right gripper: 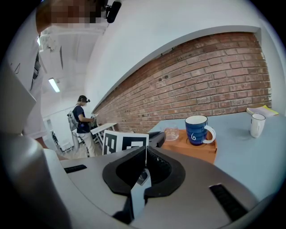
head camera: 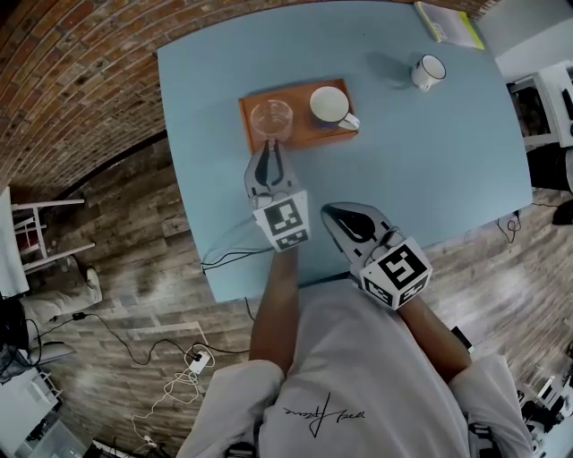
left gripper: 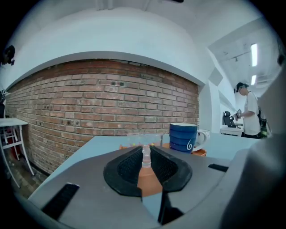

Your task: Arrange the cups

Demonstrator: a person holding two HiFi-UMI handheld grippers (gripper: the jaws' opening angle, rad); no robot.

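Blue bench carries an orange tray with a blue cup and a clear glass, its near rim pinched by the left tongs, a white mug stands well apart, and the right tongs are closed, empty.

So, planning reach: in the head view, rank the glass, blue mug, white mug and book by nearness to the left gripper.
1. Glass, tray's left, in the left gripper's jaws.
2. Blue mug, tray's right.
3. White mug, far right.
4. Book, far corner.

tray orange | mug blue, white swirl | glass cup clear
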